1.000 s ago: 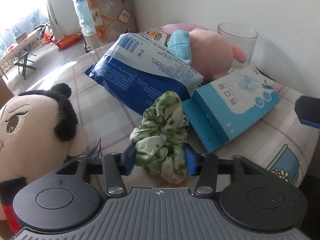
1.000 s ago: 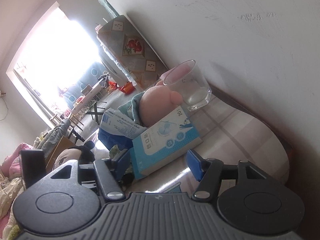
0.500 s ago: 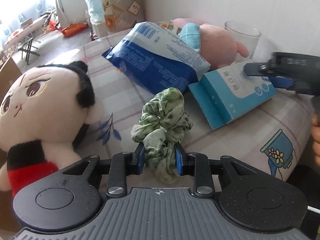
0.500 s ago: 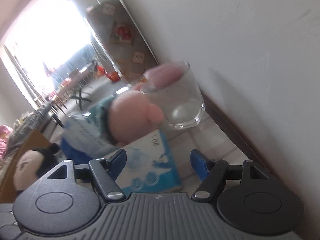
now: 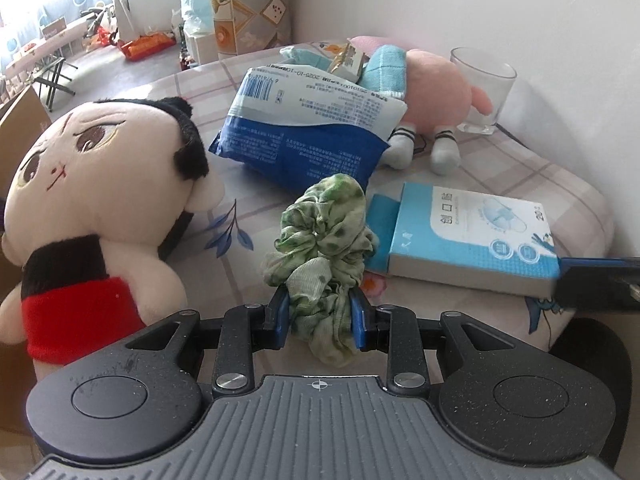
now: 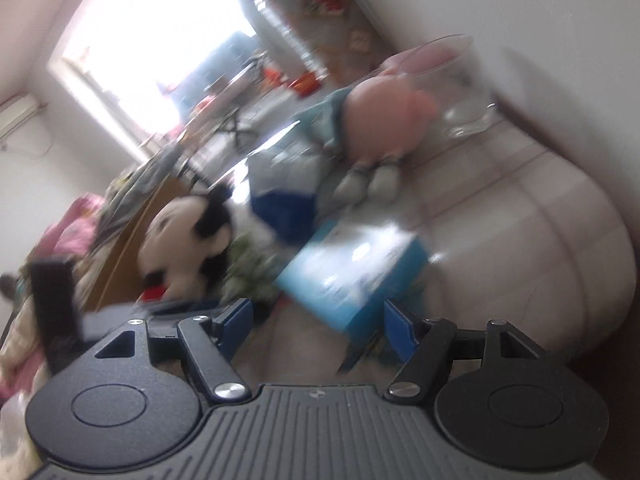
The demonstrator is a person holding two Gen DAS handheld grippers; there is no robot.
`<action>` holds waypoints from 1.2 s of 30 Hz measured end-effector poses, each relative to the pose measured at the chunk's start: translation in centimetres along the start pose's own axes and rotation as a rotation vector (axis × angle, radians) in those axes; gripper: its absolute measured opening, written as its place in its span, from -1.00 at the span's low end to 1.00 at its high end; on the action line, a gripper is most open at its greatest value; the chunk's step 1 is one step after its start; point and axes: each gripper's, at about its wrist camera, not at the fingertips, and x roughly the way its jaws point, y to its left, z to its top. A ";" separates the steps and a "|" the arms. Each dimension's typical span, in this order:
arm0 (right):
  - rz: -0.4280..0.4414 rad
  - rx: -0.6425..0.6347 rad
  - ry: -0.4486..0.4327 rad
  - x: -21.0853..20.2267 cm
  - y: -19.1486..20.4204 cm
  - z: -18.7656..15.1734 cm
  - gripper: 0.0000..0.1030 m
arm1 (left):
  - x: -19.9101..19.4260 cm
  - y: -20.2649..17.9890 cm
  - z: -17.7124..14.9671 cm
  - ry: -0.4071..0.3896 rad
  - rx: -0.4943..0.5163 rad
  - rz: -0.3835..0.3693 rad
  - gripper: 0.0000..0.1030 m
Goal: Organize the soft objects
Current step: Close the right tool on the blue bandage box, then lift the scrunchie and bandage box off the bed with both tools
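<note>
A: Left hand-held gripper (image 5: 320, 322)?
B: Clamped on the scrunchie (image 5: 324, 240), blue pads pressing both sides. Green, bunched, rising above the fingers, with a loose end hanging below them. Held over the tabletop (image 5: 248, 80), near its front edge.

A: Right hand-held gripper (image 6: 318, 328)?
B: Spread wide, holding nothing. Blurred view. Box (image 6: 352, 268) corner just ahead of the gap, close to the right pad; touching or not, cannot tell.

A: Edges?
B: Rounded tabletop edge dropping away right of the box (image 5: 472, 240). White wall (image 5: 480, 8) hard along the far side, behind the glass (image 5: 482, 92). Far-left edge open toward a sunlit floor with a folding stand. Brown board at far left, behind the doll (image 5: 92, 200).

A: Free room?
B: A bare checked strip between doll and scrunchie, running back to the pack (image 5: 308, 128). Another bare patch right of the pig (image 5: 432, 96), between box and glass, up to the wall.

A: Crowding the scrunchie?
B: Pack directly behind it, blue and white, lying tilted with its top leaning on the pig. Box just right of it, flat, flap open toward the scrunchie. Doll well to the left, sitting upright, black hair, red band at the waist.

A: Anything else?
B: Pig lying on its side in a blue garment, grey feet pointing forward, snout near the glass. A small packet (image 5: 346, 62) wedged atop the pack by the pig. Dark blue-tipped finger of the right tool at the box's near right corner.
</note>
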 end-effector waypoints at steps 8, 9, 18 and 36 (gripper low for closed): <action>-0.045 -0.266 -0.028 0.0 2.7 3.9 1.00 | -0.1 0.5 -0.4 -0.012 -0.030 -0.012 -0.44; -0.031 -0.293 -0.009 1.1 2.5 4.7 1.00 | -0.1 0.6 -0.6 -0.014 -0.031 -0.012 -0.44; -0.028 -0.290 0.171 7.2 -0.1 5.4 1.00 | -0.1 1.3 -0.7 -0.012 -0.062 -0.036 -0.44; -0.230 -0.564 0.205 5.6 4.3 1.6 0.50 | 0.0 2.3 -0.7 -0.008 -0.082 -0.085 -0.41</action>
